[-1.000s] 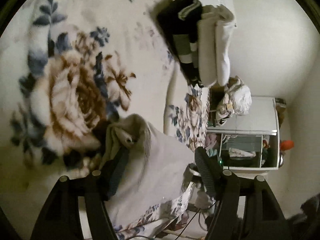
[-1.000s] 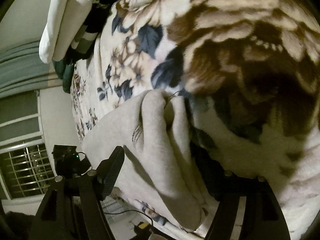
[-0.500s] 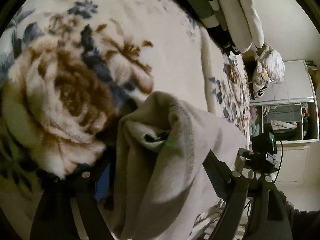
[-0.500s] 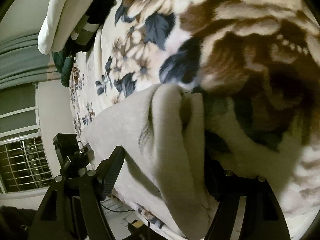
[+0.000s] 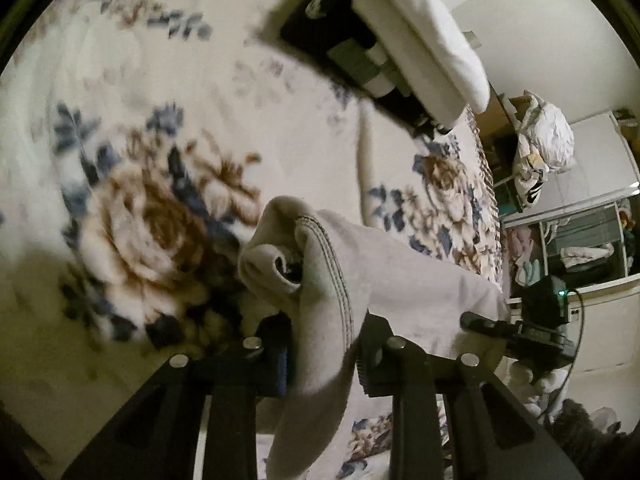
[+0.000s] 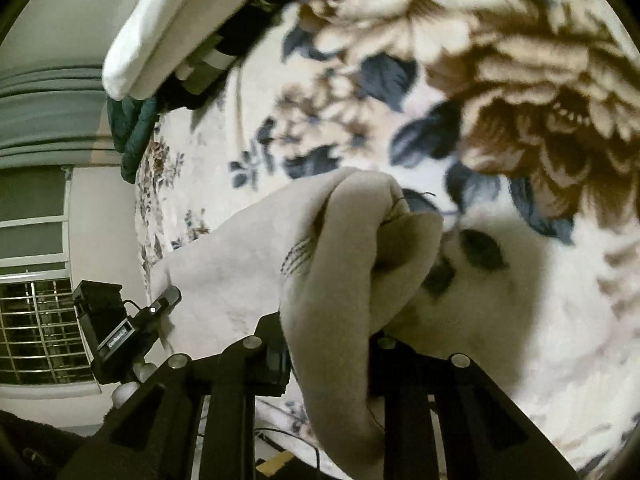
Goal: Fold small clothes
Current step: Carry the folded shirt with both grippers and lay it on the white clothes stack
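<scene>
A small beige garment (image 5: 384, 280) with dark stitching hangs stretched between my two grippers above a floral blanket (image 5: 160, 160). My left gripper (image 5: 322, 352) is shut on one bunched edge of it. My right gripper (image 6: 330, 352) is shut on the other bunched edge of the garment (image 6: 248, 264). Each gripper's fingertips are hidden under the cloth. The right gripper (image 5: 516, 328) shows in the left wrist view, the left gripper (image 6: 132, 328) in the right wrist view.
A stack of folded clothes, white on black striped (image 5: 400, 48), lies at the far side of the blanket; it also shows in the right wrist view (image 6: 180, 32). A white cabinet with shelves (image 5: 580, 232) and a barred window (image 6: 36, 328) lie beyond the bed edge.
Both grippers have closed onto the garment's edges, which had lain between open jaws. The garment has lifted off the blanket and both views have swung and pulled back.
</scene>
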